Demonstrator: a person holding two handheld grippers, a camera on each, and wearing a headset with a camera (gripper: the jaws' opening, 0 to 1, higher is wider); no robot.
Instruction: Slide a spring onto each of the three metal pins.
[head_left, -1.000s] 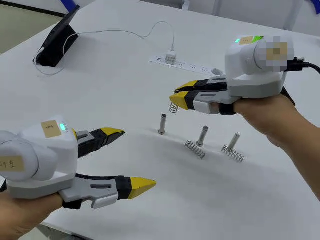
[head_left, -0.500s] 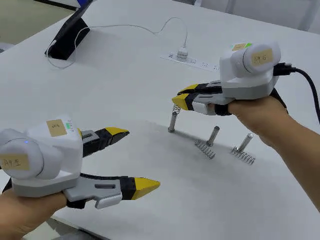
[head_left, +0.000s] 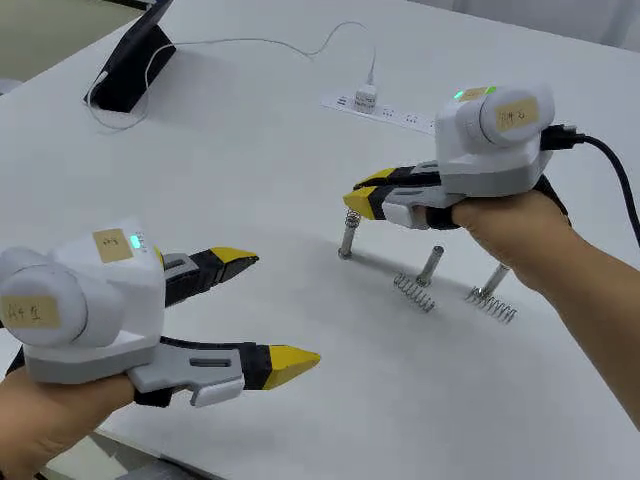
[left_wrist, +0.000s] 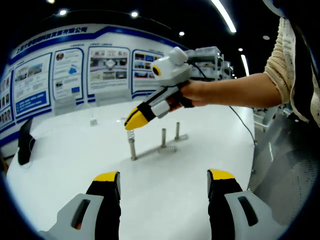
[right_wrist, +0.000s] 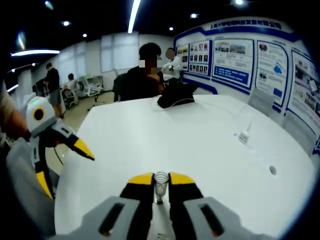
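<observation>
Three metal pins stand upright on the white table: a left pin (head_left: 346, 243), a middle pin (head_left: 430, 265) and a right pin (head_left: 495, 280). My right gripper (head_left: 356, 203) is shut on a small spring (head_left: 352, 218), held upright right at the top of the left pin. In the right gripper view the spring (right_wrist: 160, 183) sits between the yellow tips. Two loose springs lie flat, one by the middle pin (head_left: 413, 293) and one by the right pin (head_left: 492, 306). Near the table's front edge my left gripper (head_left: 275, 307) is open and holds nothing.
A white power strip (head_left: 385, 110) with a plugged cable lies at the back. A black tablet stand (head_left: 130, 65) is at the far left. The table edge (head_left: 110, 430) runs just under my left gripper. People stand beyond the table (right_wrist: 150, 75).
My right gripper has carried the spring from up and to the right of the left pin to directly over its top. The left gripper has stayed open in place.
</observation>
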